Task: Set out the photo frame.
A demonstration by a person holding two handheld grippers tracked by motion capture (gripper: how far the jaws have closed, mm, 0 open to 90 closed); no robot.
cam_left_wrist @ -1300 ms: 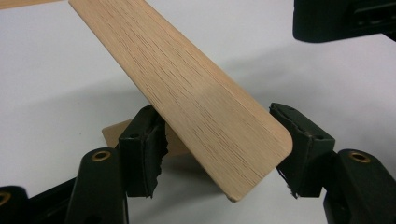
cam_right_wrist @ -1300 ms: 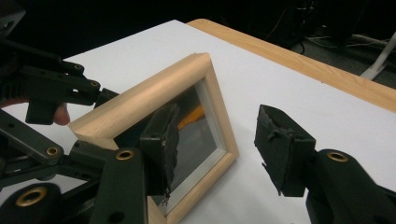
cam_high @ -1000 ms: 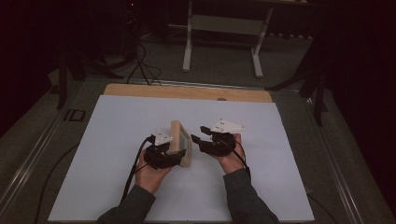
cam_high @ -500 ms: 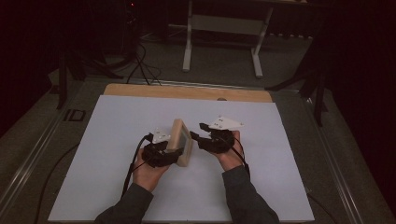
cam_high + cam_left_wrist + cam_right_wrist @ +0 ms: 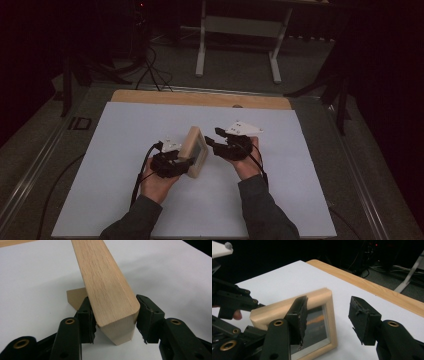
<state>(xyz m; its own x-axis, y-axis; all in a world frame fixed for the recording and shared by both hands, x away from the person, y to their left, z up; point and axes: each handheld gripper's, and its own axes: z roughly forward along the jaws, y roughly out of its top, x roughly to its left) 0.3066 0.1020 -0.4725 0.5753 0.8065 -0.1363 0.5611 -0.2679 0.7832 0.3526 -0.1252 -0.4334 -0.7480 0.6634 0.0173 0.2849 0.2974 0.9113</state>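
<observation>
The pale wooden picture frame with a glazed dark picture [image 5: 194,151] stands propped near the middle of the white table sheet [image 5: 115,150], leaning on its brown rear stand [image 5: 75,298]. The left gripper [image 5: 115,318] has just been closing its jaws around the frame's edge; one pad [image 5: 88,320] seems to touch the wood, the other pad [image 5: 147,317] sits just beside it with a sliver of gap, so the grip does not look firm yet. The right gripper [image 5: 328,316] hangs with its jaws apart in front of the glass, clasping nothing. The risk I see is that a lopsided squeeze from the left could twist the frame, fold the stand and tip it flat, or the right pad could nudge the glass face. Room is generous: white sheet lies open all round, and the wooden table edge [image 5: 200,98] is well apart at the far side.
</observation>
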